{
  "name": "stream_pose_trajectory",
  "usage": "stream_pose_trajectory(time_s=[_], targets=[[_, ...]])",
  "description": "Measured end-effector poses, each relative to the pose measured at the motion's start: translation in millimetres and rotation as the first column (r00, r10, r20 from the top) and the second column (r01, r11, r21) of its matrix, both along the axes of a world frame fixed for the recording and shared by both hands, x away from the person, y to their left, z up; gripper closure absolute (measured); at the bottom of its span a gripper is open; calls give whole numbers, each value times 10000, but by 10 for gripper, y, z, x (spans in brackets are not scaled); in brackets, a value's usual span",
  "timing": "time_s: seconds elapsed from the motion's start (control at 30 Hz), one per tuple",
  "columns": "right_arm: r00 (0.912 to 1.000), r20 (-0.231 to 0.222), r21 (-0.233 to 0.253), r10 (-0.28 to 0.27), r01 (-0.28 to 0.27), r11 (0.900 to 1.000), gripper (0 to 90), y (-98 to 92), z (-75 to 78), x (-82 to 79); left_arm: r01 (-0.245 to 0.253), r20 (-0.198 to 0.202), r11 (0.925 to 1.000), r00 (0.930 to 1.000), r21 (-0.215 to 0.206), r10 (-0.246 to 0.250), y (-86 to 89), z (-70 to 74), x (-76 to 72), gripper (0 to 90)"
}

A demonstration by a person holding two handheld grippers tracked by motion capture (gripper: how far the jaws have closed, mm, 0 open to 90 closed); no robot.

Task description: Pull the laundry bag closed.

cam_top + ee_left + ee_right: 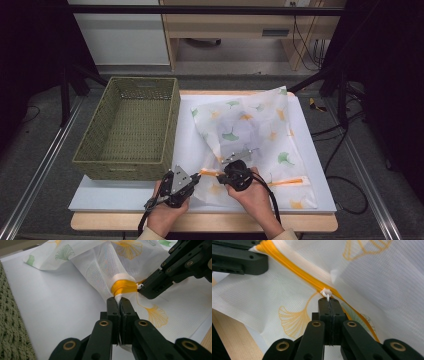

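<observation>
White tabletop [150,192]: mesh bag's [260,135] orange zipper [285,182] runs left-right.

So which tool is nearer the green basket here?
Left. The left tool sits just off the green basket's near right corner, clamped on the mesh bag; the right tool is farther right, gripping the zipper pull.

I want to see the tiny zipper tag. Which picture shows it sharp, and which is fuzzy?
Right gripper view: the white zipper pull is sharp, pinched by the right tool. Left gripper view: it is small, the yellow zipper crisp. High view: too soft and small to tell.
</observation>
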State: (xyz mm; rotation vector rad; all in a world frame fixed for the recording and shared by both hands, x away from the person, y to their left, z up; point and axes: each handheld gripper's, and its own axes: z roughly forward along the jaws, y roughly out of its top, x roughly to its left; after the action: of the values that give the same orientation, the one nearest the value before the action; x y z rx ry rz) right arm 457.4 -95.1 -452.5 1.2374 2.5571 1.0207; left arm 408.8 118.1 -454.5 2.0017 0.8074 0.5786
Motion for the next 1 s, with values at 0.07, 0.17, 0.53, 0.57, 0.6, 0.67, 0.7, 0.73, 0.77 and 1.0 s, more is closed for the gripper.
stream_pose_trajectory(time_s=[0.07,0.17,0.53,0.57,0.6,0.67,0.7,0.73,0.77,1.0], targets=[[10000,43,-30,-1,1,10000,900,-24,0,5,9,-8,10000,10000,-23,-9,0,0,0,881],[10000,49,0,4,-4,10000,900,-40,7,-4,4,-2,10000,10000,-68,-4,-9,-5,-4,881],[9998,34,-167,-202,203,9997,900,-173,30,-31,-86,48,9998,10000,-174,87,11,4,-4,881],[9997,10,-121,-253,253,9996,900,-184,36,-35,-90,57,9998,9999,-173,91,10,3,-6,881],[9995,39,-238,-311,312,9992,900,-207,44,-41,-79,43,9998,10000,-180,80,10,3,-6,881],[9991,11,-245,-420,420,9988,900,-236,50,-45,-123,69,9997,9999,-199,124,13,3,-7,881],[9991,30,-316,-432,433,9986,900,-258,53,-45,-138,46,9996,9999,-240,139,18,6,-5,881],[9989,10,-266,-468,468,9985,900,-283,57,-42,-129,39,9996,9999,-246,130,19,6,-3,881],[9988,-40,-189,-486,485,9986,900,-295,63,-42,-131,39,9996,9999,-254,132,18,4,-4,881],[9989,19,-215,-478,478,9986,900,-326,99,-87,-70,27,9996,10000,-286,70,-3,2,-22,881]])
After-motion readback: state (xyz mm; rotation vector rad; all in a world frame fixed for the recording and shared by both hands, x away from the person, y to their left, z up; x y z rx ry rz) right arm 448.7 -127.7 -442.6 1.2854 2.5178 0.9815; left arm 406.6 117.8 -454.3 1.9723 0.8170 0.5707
